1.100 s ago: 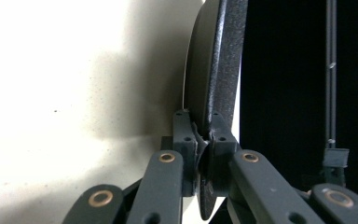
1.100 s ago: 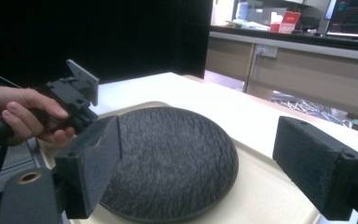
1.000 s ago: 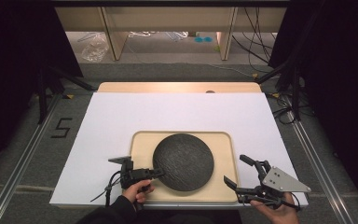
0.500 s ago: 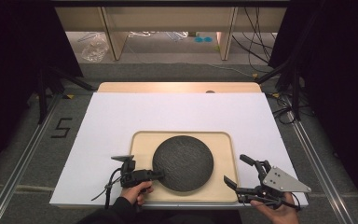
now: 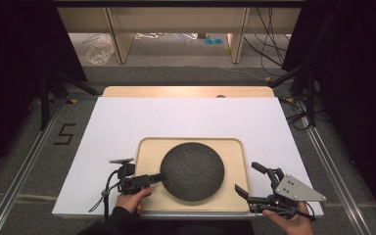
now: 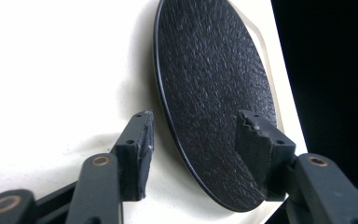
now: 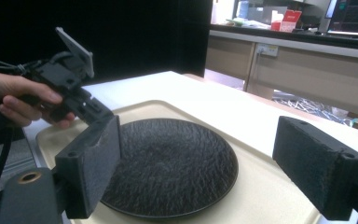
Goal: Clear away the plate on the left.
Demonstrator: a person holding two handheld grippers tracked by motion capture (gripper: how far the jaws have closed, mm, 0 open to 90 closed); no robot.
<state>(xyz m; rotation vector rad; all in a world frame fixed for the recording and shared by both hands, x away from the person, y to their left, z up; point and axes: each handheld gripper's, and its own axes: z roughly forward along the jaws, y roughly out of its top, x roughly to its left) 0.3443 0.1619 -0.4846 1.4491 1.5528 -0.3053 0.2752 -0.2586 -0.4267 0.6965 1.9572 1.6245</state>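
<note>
At plate's left rim: left gripper (image 5: 155, 178), jaws apart, straddling the edge.
Plate (image 5: 192, 170): flat, centred on tray (image 5: 235, 147).
Right of plate: right gripper (image 5: 247, 182), jaws wide, empty.
Tip: seat deeper before closing.

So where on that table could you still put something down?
Bare white sheet lies beyond the tray, with strips on either side. The black plate takes most of the tray, and the left tool and right tool crowd its near corners.

Digit "5" (image 5: 65, 134) on grey floor (image 5: 24, 147)
</note>
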